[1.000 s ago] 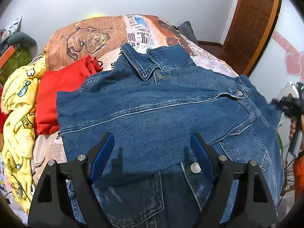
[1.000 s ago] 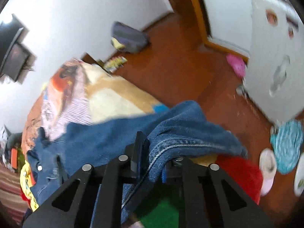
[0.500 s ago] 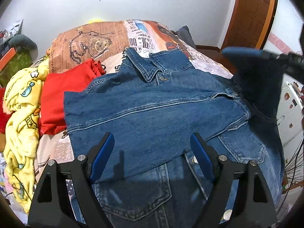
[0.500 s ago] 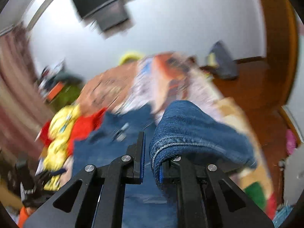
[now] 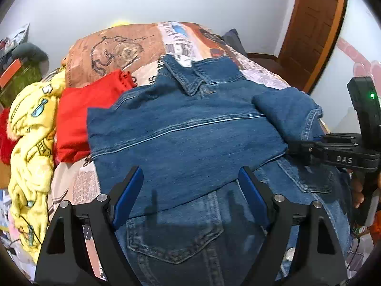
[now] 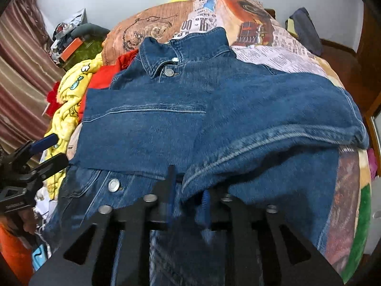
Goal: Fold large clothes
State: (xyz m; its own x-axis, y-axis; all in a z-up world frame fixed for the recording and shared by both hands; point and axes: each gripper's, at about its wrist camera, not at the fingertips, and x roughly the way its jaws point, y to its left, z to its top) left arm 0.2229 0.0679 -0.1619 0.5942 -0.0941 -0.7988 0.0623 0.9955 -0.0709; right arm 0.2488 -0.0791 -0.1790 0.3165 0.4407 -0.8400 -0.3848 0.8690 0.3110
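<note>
A blue denim jacket (image 5: 190, 133) lies front-up on the bed, collar at the far end, its left sleeve folded across the chest. My left gripper (image 5: 190, 190) is open and empty, hovering over the jacket's lower part. My right gripper (image 6: 188, 202) is shut on the right sleeve's cuff (image 6: 273, 133) and holds the sleeve laid over the chest, on top of the other sleeve. The right gripper also shows in the left wrist view (image 5: 295, 147) at the jacket's right edge. The left gripper shows in the right wrist view (image 6: 47, 150) at the left.
A printed bedspread (image 5: 123, 50) covers the bed. A red garment (image 5: 78, 112) and a yellow cartoon blanket (image 5: 31, 143) lie left of the jacket. A wooden door (image 5: 314, 23) stands at the right. Clutter (image 6: 71, 38) sits beside the bed's far left.
My right gripper has swung the right sleeve up from the bed's side and across onto the jacket's chest. My left gripper has drawn back a little and stays open.
</note>
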